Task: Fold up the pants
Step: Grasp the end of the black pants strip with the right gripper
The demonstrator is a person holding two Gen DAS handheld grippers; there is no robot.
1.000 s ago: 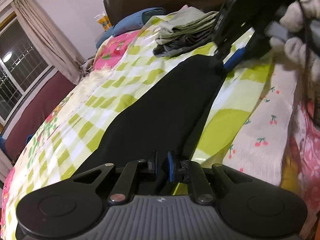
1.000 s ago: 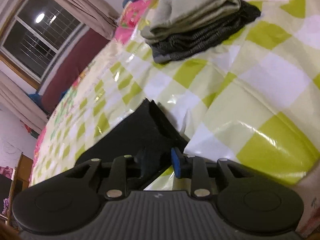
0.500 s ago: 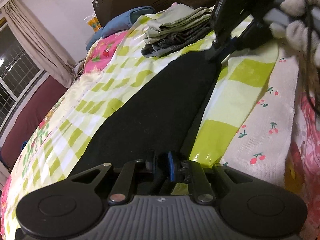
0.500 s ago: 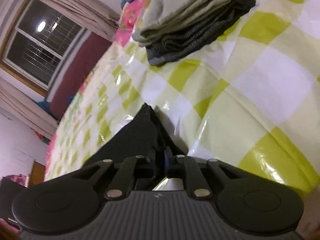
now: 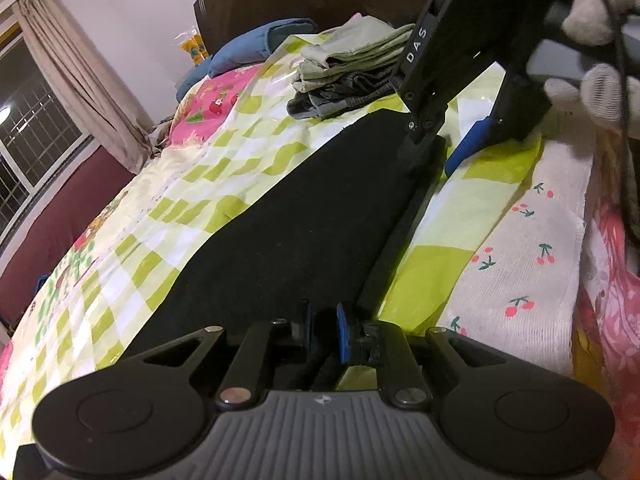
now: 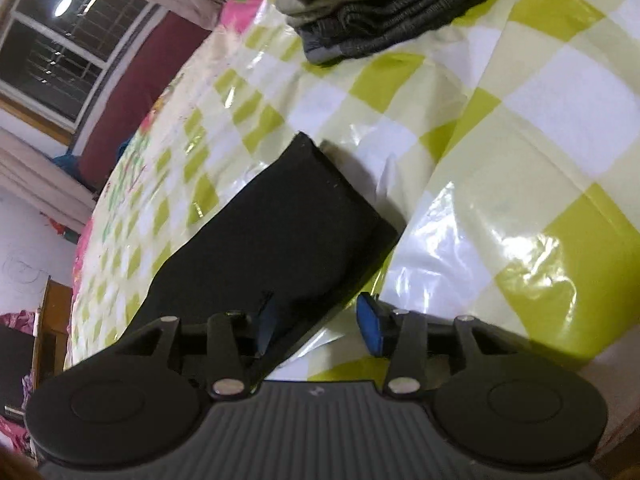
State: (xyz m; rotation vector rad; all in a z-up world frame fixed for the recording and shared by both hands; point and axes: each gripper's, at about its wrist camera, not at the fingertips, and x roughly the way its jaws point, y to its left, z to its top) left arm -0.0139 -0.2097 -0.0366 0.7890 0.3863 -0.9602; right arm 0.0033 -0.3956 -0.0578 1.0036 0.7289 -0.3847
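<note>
where they lie flat, black pants (image 5: 280, 216), long narrow strip, smooth

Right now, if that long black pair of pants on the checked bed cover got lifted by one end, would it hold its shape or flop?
Probably flop: the long black pair of pants lies flat, soft cloth following the green-and-white checked plastic cover. The glossy cover suggests they may slide when pulled. The right gripper is opening beside their corner while the left gripper pinches the other end, so that end would probably drop.
</note>
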